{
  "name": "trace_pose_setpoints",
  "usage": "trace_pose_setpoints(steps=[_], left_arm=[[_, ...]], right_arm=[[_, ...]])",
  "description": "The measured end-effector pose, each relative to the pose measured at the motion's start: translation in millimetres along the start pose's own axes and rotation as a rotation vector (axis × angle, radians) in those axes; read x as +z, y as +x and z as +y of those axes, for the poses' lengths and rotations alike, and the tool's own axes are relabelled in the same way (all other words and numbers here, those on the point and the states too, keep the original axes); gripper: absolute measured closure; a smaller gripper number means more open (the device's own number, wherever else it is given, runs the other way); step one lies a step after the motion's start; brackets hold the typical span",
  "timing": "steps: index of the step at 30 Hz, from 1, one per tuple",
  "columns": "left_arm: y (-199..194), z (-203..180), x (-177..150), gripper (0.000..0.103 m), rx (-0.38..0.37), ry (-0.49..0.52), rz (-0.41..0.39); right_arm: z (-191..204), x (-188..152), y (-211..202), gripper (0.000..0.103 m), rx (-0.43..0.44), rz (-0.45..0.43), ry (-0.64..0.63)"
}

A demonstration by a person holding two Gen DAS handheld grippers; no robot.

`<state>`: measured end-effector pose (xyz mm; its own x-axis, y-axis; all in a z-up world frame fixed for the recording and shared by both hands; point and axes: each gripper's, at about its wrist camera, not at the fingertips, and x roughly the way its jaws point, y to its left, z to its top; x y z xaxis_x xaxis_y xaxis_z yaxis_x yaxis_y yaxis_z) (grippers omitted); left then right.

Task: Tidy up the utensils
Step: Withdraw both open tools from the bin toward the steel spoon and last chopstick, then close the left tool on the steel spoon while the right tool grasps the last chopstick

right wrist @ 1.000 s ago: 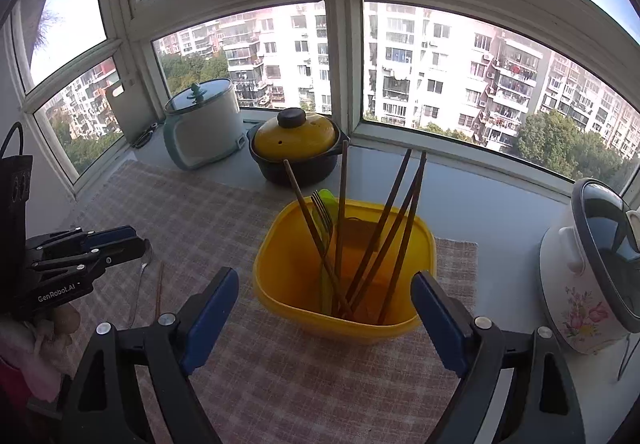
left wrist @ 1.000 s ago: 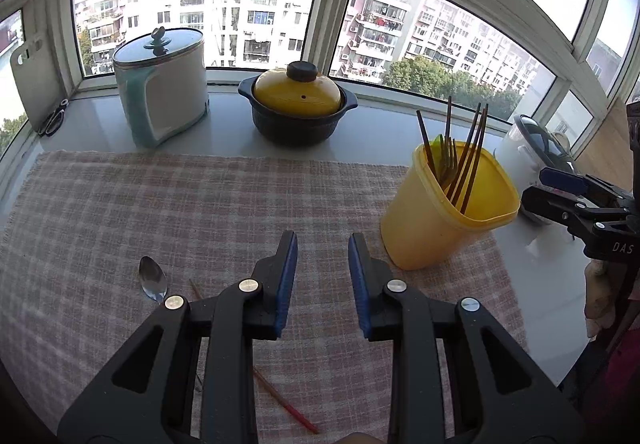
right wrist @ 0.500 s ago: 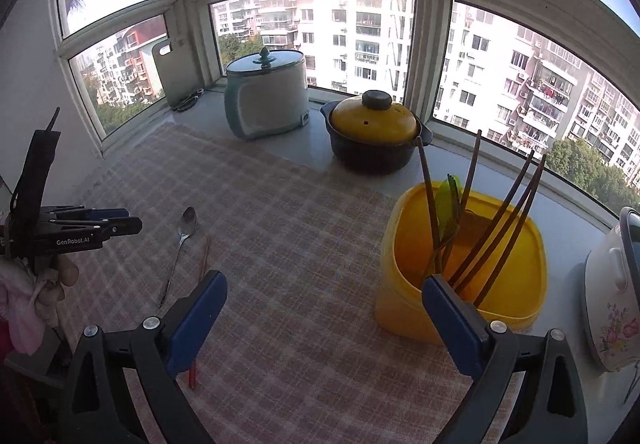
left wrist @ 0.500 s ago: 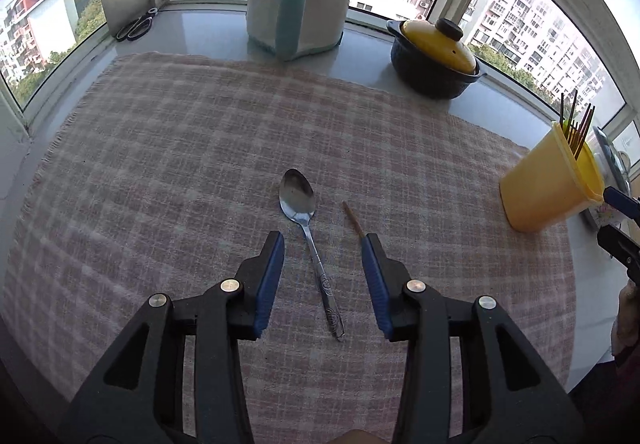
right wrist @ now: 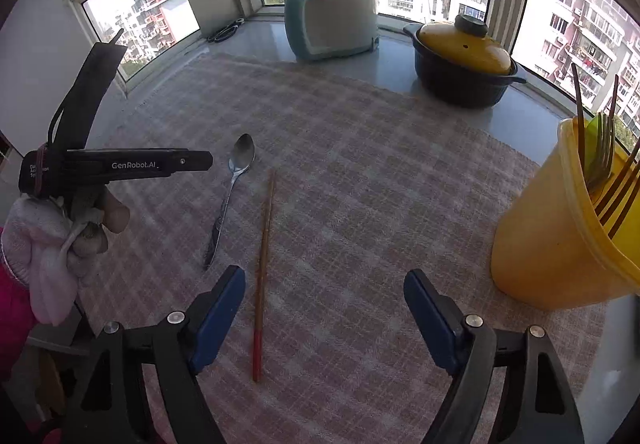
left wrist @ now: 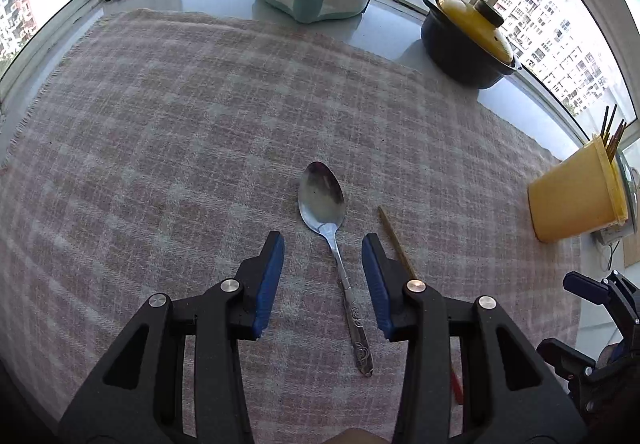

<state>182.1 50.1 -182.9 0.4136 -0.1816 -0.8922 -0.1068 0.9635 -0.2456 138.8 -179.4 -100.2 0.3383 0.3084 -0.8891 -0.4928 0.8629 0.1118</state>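
Left gripper (left wrist: 322, 244) tilted steeply down, jaws parted astride the handle of one spoon (left wrist: 322, 199) lying on the checked cloth (left wrist: 160, 124), pads clear of it. Right gripper (right wrist: 324, 284) gaping, just narrowed, over one loose chopstick (right wrist: 265, 240). Yellow tub (right wrist: 544, 244) holding several chopsticks plus a fork.

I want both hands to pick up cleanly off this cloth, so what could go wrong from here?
1. The spoon lies flat on the checked cloth with its thin handle between the open left gripper jaws; the pads may pinch fabric or slide off it.
2. The chopstick lies near the right gripper's left pad, well off centre, so closing could roll it away.
3. Spoon and chopstick lie close together, so the two grippers could bump.
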Motion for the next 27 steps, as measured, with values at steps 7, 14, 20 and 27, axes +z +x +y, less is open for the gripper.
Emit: trace_pose_setpoints(steps=[7, 14, 20, 27], left_arm=[[21.7, -8.2, 16.0, 0.062, 0.007, 0.01, 0.003], [39.4, -10.1, 25.5, 0.062, 0.047, 0.024, 0.023], [47.0, -8.7, 28.3, 0.062, 0.033, 0.003, 0.039], [55.5, -10.6, 30.0, 0.062, 0.031, -0.024, 0.032]], right_arm=[[14.7, -3.9, 33.1, 0.041, 0.04, 0.096, 0.036], [23.3, -4.6, 61.1, 0.056, 0.059, 0.168, 0.065], [20.6, -2.0, 69.2, 0.06, 0.056, 0.188, 0.086], [24.9, 2.3, 78.8, 0.064, 0.054, 0.208, 0.084]])
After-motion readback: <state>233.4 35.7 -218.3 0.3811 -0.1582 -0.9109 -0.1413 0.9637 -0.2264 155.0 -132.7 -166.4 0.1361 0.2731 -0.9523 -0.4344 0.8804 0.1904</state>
